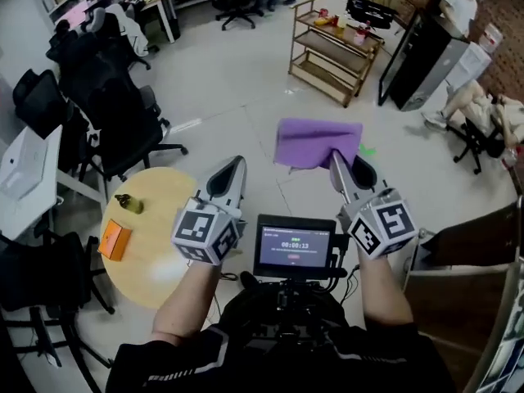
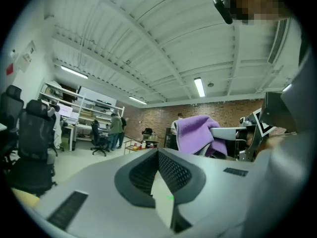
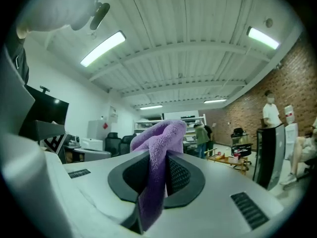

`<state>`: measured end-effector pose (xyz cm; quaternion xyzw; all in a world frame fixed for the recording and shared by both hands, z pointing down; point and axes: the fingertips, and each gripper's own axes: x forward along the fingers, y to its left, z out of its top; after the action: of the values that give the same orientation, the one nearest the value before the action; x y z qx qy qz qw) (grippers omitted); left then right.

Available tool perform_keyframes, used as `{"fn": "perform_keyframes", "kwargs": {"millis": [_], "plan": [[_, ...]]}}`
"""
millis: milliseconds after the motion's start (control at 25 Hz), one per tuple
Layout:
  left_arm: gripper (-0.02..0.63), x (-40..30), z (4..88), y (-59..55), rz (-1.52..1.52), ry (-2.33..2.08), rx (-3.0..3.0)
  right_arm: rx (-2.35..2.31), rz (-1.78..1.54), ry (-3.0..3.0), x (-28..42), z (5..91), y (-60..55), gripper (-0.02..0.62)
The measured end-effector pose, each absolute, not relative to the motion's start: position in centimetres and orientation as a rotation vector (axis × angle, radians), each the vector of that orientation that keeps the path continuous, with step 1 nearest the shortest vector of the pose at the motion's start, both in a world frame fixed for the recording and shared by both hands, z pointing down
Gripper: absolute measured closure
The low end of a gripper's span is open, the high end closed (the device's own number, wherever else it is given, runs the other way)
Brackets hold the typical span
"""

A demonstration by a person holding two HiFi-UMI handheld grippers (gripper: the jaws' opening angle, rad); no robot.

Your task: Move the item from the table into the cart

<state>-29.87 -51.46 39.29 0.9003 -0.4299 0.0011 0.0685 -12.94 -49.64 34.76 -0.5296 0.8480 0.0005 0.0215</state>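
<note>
pale floor stretches ahead to a wooden cart standing well apart from the person, with a round counter low on the left carrying an orange box and a small bottle. the right hand-held gripper is pinching a purple cloth between its jaws, the cloth held up in the air over the floor, off the counter. the left hand-held gripper has its jaws pressed together with nothing in them.
</note>
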Motion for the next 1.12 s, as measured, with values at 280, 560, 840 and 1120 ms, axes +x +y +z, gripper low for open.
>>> {"fn": "perform_keyframes", "kwargs": {"millis": [280, 560, 840, 1120], "plan": [[0.606, 0.7, 38.3, -47.6, -0.013, -0.857, 2.88, -1.987, 0.019, 2.356, 15.2, 35.4, -40.1, 0.565], [0.606, 12.5, 40.1, -44.8, 0.013, -0.396, 3.008, -2.324, 0.038, 1.99, 24.3, 37.6, -33.4, 0.565], [0.606, 29.1, 39.1, -40.0, 0.027, 0.036, 3.037, -2.607, 0.068, 1.62, 37.4, 35.9, -25.0, 0.565], [0.606, 37.3, 38.8, -32.4, 0.035, 0.423, 2.999, -2.802, 0.095, 1.294, 41.1, 35.2, -15.7, 0.565]]}}
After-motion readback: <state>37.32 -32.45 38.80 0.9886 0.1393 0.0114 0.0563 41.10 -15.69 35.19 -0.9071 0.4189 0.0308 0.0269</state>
